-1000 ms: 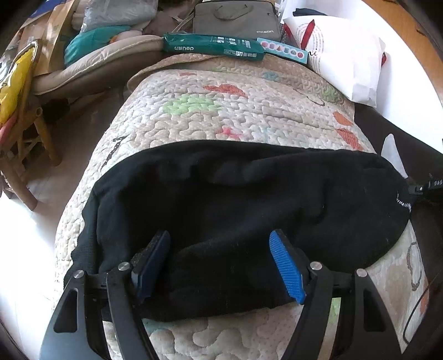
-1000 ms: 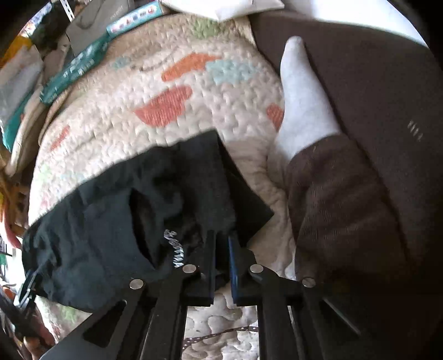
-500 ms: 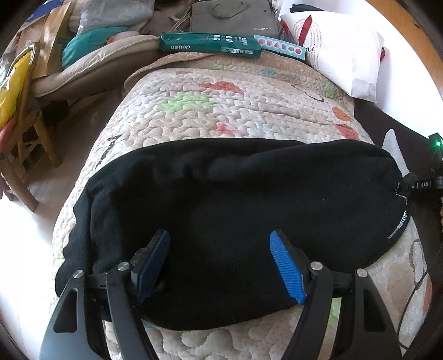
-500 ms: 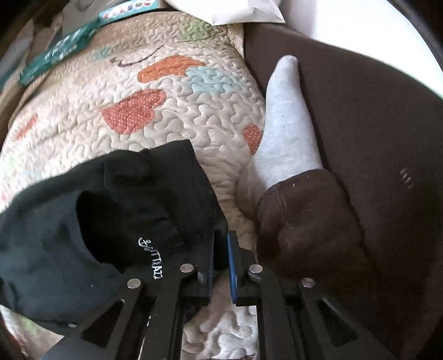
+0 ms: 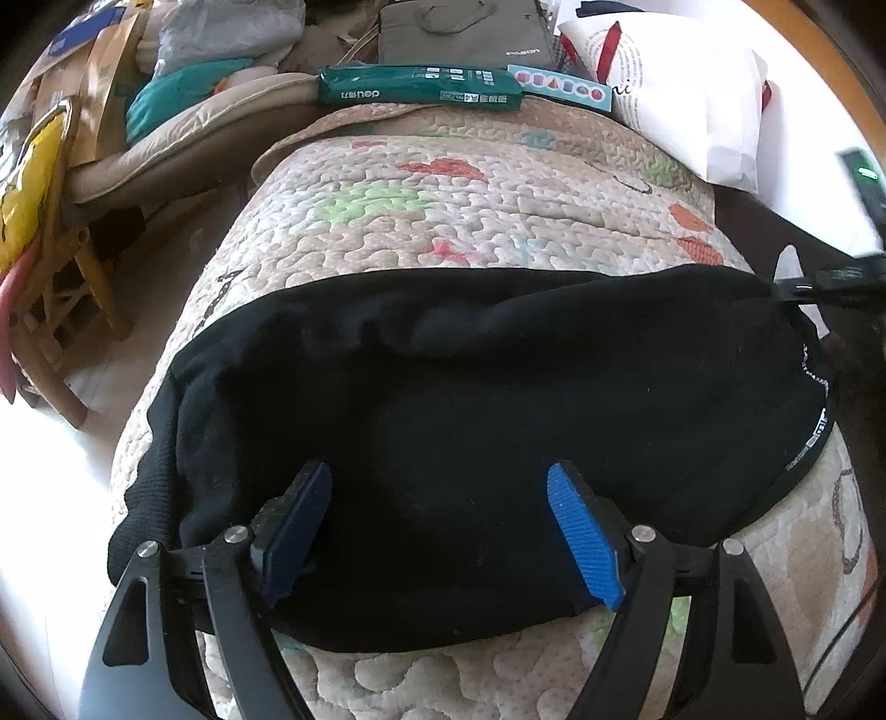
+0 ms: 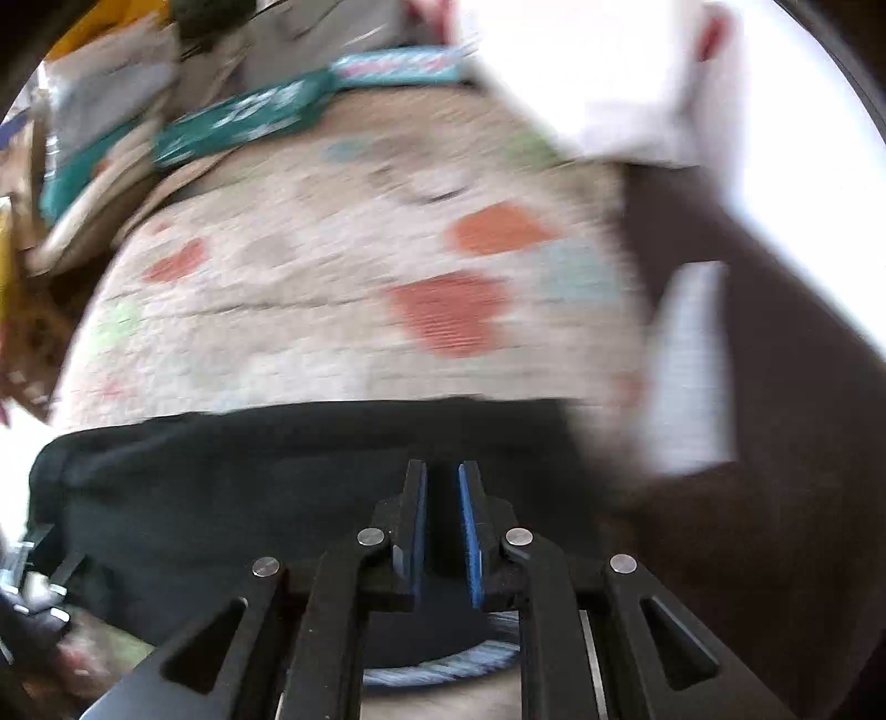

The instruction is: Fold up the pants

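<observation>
Black pants [image 5: 470, 399] lie folded in a wide band across a quilted bedspread [image 5: 470, 210]. My left gripper [image 5: 438, 471] hovers over their near edge, jaws wide and still opening. Its blue pads straddle the cloth without pressing on it. In the blurred right wrist view the pants [image 6: 249, 487] fill the lower left. My right gripper [image 6: 442, 465] sits over their waistband end, jaws opening, with a narrow gap between the pads. Black cloth shows under that gap.
A person's white-socked foot [image 6: 686, 365] and brown trouser leg [image 6: 747, 554] lie right of the pants. A white bag [image 5: 692, 94], a green pack [image 5: 421, 88] and a grey bag [image 5: 465, 27] line the far end. A wooden chair [image 5: 66, 288] stands left.
The right gripper has swung and rolled, and its pads, shut on the waistband before, now stand slightly apart. The pants' right end was drawn out flatter. The left jaws widened a little.
</observation>
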A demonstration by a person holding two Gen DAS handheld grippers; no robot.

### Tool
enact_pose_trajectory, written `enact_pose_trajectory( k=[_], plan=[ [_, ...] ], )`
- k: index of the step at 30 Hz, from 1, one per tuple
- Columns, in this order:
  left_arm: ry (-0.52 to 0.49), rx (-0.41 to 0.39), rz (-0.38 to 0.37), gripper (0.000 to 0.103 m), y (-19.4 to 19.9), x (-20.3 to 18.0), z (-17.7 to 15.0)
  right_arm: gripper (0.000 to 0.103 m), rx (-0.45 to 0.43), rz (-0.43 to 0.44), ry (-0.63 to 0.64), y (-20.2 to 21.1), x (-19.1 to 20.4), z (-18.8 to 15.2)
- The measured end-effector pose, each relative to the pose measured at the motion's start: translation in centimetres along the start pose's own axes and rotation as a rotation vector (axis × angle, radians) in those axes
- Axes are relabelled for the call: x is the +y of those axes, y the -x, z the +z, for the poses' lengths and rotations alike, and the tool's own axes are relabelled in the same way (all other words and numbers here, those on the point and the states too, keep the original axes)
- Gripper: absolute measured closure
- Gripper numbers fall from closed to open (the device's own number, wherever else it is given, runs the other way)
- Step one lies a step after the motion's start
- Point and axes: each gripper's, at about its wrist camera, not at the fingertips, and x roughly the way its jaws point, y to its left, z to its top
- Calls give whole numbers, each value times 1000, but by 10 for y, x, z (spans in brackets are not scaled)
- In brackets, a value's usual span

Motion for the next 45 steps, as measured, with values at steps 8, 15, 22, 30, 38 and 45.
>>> enact_pose_trajectory(
  k=[8,15,22,30,38,45],
  plan=[
    [174,-75,-24,23,49,49,21,79,74,-107,-36,-33,26,6],
    [537,-37,284,23,62,160,13,78,6,374,277,5,170,14],
    [719,-8,338,23,64,201,-4,78,69,485,647,-16,327,-20],
    [773,-30,312,23,72,204,-6,100,-22,328,835,-13,366,-44],
    [791,-48,278,23,73,198,-5,100,11,219,716,-8,297,-42],
    [792,-48,287,23,68,193,-5,99,-4,248,625,-9,282,-19]
  ],
)
